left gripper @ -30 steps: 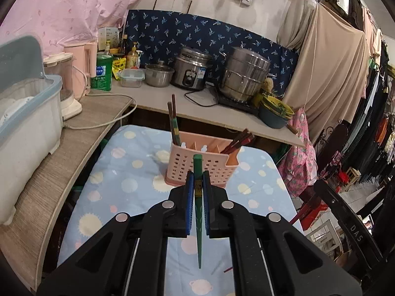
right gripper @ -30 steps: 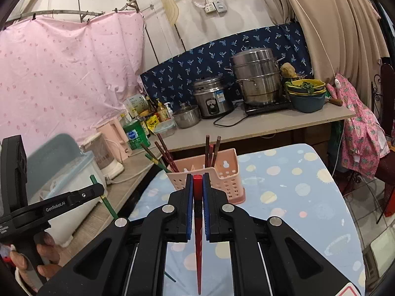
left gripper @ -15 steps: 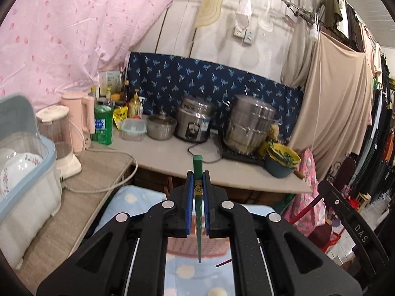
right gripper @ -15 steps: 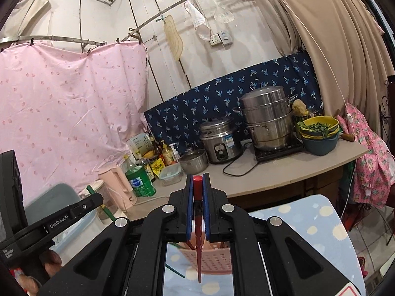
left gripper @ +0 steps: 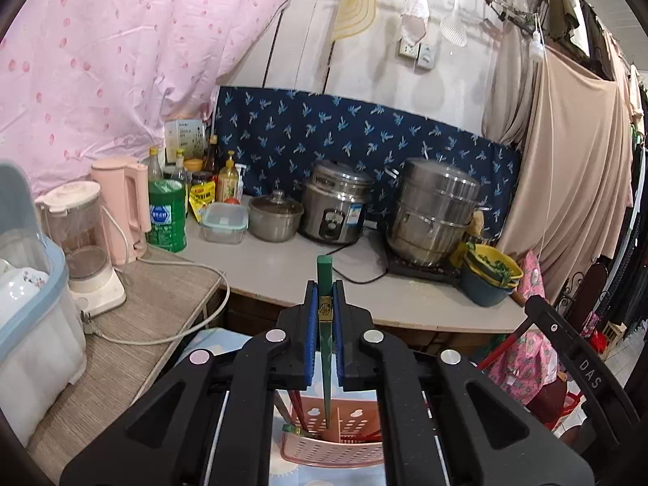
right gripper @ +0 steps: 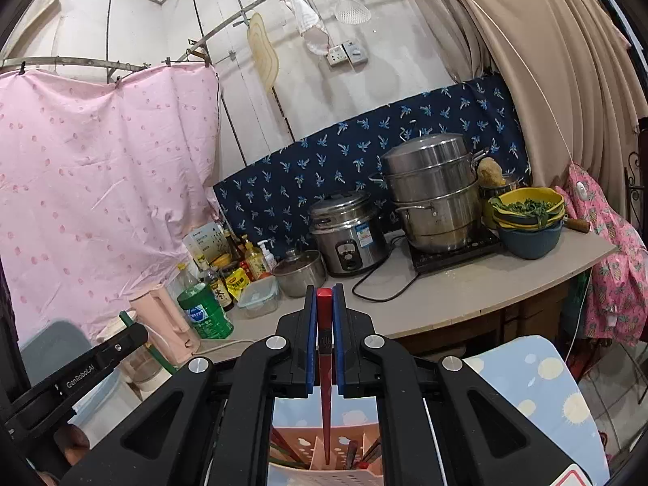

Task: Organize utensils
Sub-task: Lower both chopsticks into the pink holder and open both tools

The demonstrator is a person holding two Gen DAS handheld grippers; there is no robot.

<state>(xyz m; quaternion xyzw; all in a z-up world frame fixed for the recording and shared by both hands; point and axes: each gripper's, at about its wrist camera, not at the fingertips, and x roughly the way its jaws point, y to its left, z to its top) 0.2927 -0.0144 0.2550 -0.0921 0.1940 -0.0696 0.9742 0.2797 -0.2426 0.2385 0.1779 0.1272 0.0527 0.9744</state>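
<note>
My left gripper [left gripper: 324, 303] is shut on a green chopstick [left gripper: 324, 279] that points down into the pink perforated utensil basket [left gripper: 332, 451] below it. My right gripper [right gripper: 324, 308] is shut on a red chopstick [right gripper: 324, 312] whose tip hangs over the same pink basket [right gripper: 324, 451]. Several dark red and green chopsticks stand in the basket's compartments. The basket sits on a blue table with pale dots [right gripper: 538, 380]. The left gripper also shows at the left of the right wrist view [right gripper: 101, 360].
Behind the table runs a grey counter [left gripper: 283, 267] with a rice cooker [left gripper: 336, 206], a steel steamer pot [left gripper: 433, 210], bowls [left gripper: 490, 279], bottles and a pink kettle [left gripper: 121, 210]. A blender [left gripper: 81, 251] and a dish box [left gripper: 24, 316] stand on the left shelf.
Both grippers have risen and tilted up over the basket, so it moved from the middle of each view to the bottom edge. Both chopstick tips now hang over it.
</note>
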